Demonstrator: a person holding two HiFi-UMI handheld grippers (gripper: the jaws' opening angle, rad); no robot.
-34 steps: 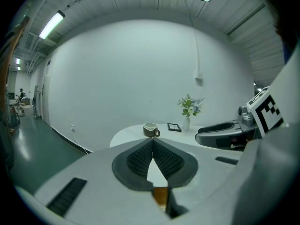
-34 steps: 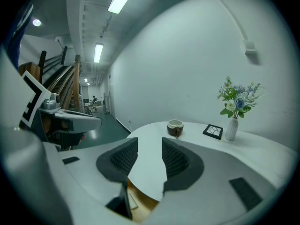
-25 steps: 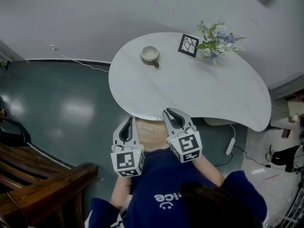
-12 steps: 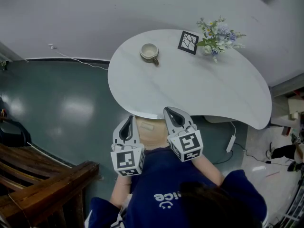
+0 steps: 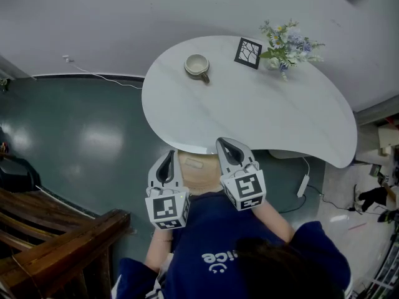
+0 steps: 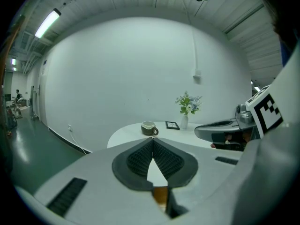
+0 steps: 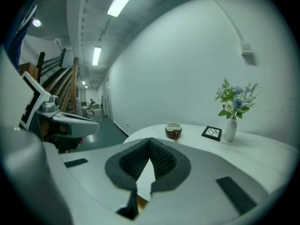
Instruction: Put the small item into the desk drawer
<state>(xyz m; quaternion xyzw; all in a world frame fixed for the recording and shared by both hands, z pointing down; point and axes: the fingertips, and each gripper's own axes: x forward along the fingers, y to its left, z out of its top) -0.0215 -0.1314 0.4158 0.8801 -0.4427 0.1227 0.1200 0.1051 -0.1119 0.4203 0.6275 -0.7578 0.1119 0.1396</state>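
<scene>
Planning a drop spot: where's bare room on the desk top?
Free: the middle and right lobe of the desk, between the cup and the near edge. Crowded: the far edge, with cup, framed picture and flower vase.

Pale small item point(image 5: 193, 164) lies inside open drawer point(image 5: 199, 182).

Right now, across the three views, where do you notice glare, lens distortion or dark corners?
Head view: pale glare patches on the green floor; the table is evenly lit. Left gripper view: the wide lens bows the ceiling, and the corners go black. Right gripper view: same bowing and black corners.
</scene>
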